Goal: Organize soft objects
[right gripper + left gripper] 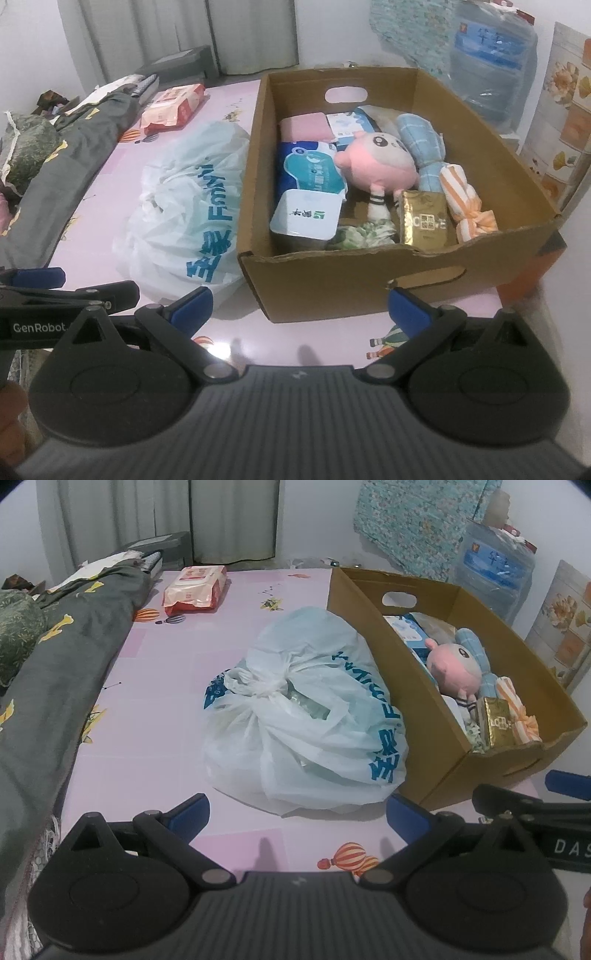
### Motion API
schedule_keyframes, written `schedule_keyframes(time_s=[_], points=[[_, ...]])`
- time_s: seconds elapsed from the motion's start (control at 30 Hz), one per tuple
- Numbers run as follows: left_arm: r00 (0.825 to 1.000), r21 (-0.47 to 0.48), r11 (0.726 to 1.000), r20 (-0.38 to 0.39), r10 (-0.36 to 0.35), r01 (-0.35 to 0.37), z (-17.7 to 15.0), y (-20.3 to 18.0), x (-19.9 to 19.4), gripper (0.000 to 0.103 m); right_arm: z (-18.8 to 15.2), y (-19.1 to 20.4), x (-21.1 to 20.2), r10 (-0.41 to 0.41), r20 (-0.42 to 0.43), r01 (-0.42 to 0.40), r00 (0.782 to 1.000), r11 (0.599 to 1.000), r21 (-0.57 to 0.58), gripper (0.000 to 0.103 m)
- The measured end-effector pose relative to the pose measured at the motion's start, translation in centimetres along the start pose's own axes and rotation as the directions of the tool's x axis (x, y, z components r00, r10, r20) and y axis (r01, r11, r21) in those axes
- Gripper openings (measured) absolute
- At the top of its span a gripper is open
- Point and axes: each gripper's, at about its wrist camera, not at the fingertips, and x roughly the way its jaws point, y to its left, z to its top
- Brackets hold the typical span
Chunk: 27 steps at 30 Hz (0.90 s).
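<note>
A knotted white plastic bag (pixel 306 716) (pixel 192 210) with blue print lies on the pink sheet, left of a cardboard box (pixel 373 624) (pixel 332 288). Inside the box rest a pink plush doll (pixel 456 668) (pixel 376 162), a blue checked cloth roll (pixel 421 140), an orange striped cloth (pixel 461 199), tissue packs (pixel 310 173) and a gold packet (pixel 424 221). My left gripper (pixel 297 814) is open just before the bag, holding nothing. My right gripper (pixel 299 306) is open in front of the box's near wall, empty too.
A red-and-white wipes pack (pixel 195 589) (pixel 173 107) lies at the far side of the bed. A dark green quilt (pixel 55 672) (pixel 74 147) runs along the left. A water jug (pixel 491 62) and curtains (pixel 166 520) stand behind.
</note>
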Motion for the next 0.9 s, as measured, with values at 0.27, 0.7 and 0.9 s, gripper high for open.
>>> schedule_keyframes(time_s=[0.27, 0.7, 0.9], points=[[1.000, -0.007, 1.000, -0.014, -0.004, 0.004, -0.02, 0.18, 0.30, 0.102, -0.02, 0.05, 0.22, 0.003, -0.010, -0.003, 1.000, 1.000, 0.000, 0.102], [1.000, -0.008, 1.000, -0.023, -0.013, 0.012, 0.03, 0.07, 0.53, 0.102, -0.02, -0.07, 0.38, -0.001, -0.016, 0.001, 1.000, 1.000, 0.000, 0.102], [1.000, -0.009, 1.000, -0.023, -0.012, 0.012, -0.02, 0.06, 0.54, 0.102, -0.05, -0.07, 0.38, -0.001, -0.017, 0.001, 1.000, 1.000, 0.000, 0.102]])
